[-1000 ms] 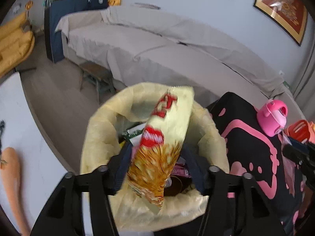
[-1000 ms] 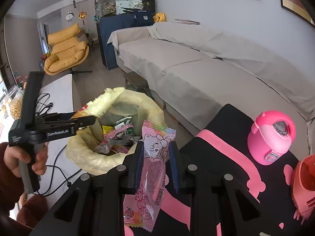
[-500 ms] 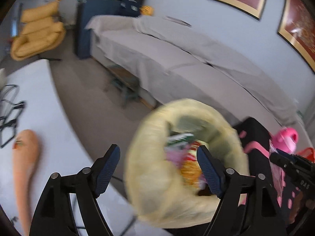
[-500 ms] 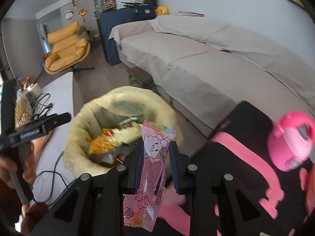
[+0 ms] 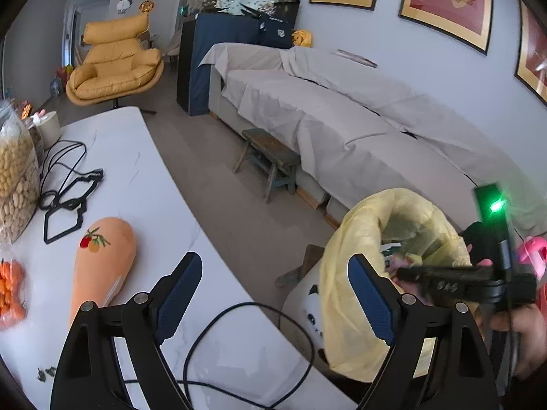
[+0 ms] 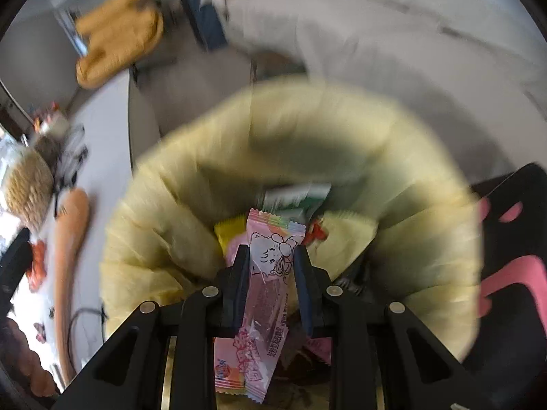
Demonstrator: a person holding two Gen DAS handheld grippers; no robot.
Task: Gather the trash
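Observation:
The trash bin has a yellow bag liner and holds several wrappers. My right gripper is shut on a pink snack wrapper with a cartoon print and holds it over the open bin mouth. It also shows in the left wrist view, reaching over the bin. My left gripper is open and empty, above the white table to the left of the bin.
On the white table lie an orange plush pillow, black cables, a bag of peanuts and small oranges. A black and pink mat lies right of the bin. A grey sofa stands behind.
My left gripper let the yellow chip bag drop into the bin and swung left over the table. My right gripper carried the pink wrapper from beside the bin to over its mouth.

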